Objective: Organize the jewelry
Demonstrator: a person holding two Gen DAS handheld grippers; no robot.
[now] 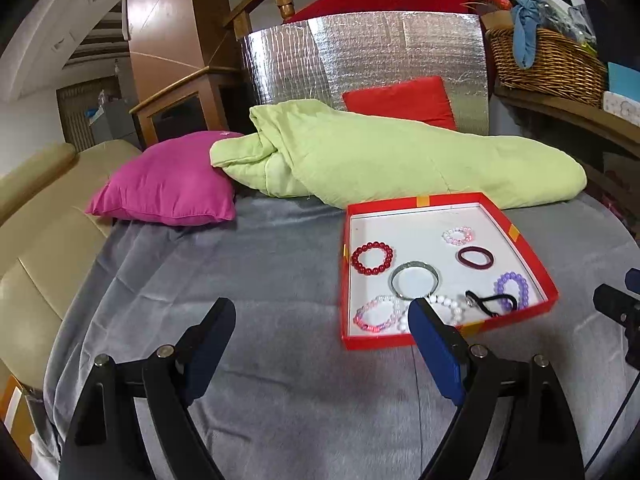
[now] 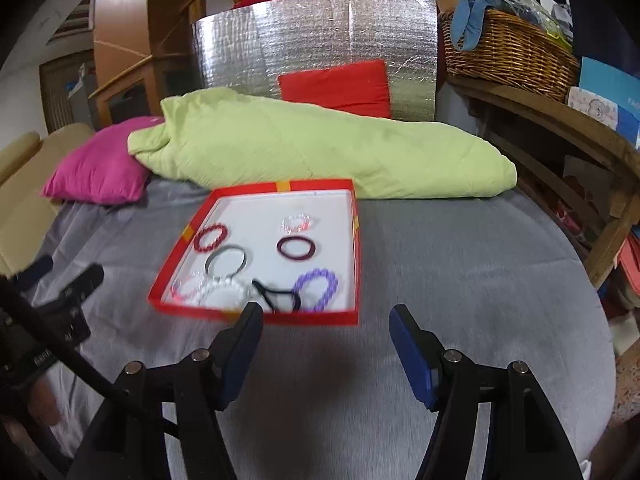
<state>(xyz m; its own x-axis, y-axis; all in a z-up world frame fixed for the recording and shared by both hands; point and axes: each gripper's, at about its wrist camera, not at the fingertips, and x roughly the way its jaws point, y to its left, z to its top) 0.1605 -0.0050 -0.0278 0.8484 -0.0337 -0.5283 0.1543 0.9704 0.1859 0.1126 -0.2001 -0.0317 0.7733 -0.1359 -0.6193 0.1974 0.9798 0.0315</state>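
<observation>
A shallow red box (image 1: 448,199) with a white floor lies on the grey blanket (image 1: 260,272). Inside it are several pieces: a red bead bracelet (image 1: 355,259), a silver bangle (image 1: 414,264), a maroon hair tie (image 1: 460,258), a purple bead bracelet (image 1: 509,276), a black hair tie (image 1: 486,308), and pink and white bead bracelets. My left gripper (image 1: 320,308) is open and empty, left of the box's near corner. My right gripper (image 2: 327,311) hangs open and empty just before the box's front wall (image 2: 312,318). The purple bracelet (image 2: 316,273) lies nearest it.
A light green quilt (image 1: 400,160) lies behind the box. A magenta pillow (image 1: 168,184) is at the left. Behind stand a red cushion (image 1: 400,100) and a silver foil panel (image 1: 360,56). A wicker basket (image 2: 508,56) sits on a wooden shelf at the right, a beige sofa (image 1: 36,216) at the left.
</observation>
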